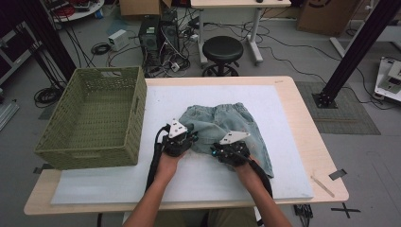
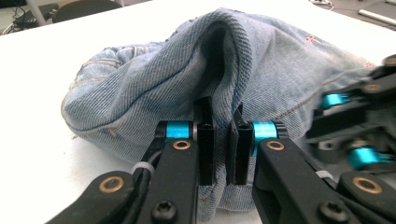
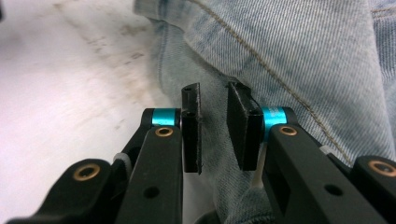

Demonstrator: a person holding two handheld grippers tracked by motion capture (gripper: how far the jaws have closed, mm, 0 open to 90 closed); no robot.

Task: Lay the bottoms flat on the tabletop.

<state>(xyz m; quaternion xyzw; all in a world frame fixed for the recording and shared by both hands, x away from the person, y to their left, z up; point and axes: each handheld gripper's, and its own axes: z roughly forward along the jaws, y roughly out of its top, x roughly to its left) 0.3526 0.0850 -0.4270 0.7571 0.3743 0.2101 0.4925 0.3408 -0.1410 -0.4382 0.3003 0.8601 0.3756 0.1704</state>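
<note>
Denim shorts (image 1: 222,125) lie rumpled mid-table on the white mat (image 1: 283,123), right of a green basket (image 1: 94,118). Left gripper (image 2: 223,140) pinches a raised fold; right gripper (image 3: 214,126) hovers slightly open over cloth. Soft, floppy fabric is best gripped at hems.

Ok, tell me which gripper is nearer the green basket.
Left. The left gripper sits at the shorts' edge facing the green basket; the right gripper is farther over, on the shorts' other side.

A lab or workshop: behind the table (image 1: 302,118), bare concrete floor strewn with cables (image 1: 101,48), a computer tower (image 1: 150,40), a stool (image 1: 222,53), cardboard boxes (image 1: 326,14), black frame struts (image 1: 354,49).
</note>
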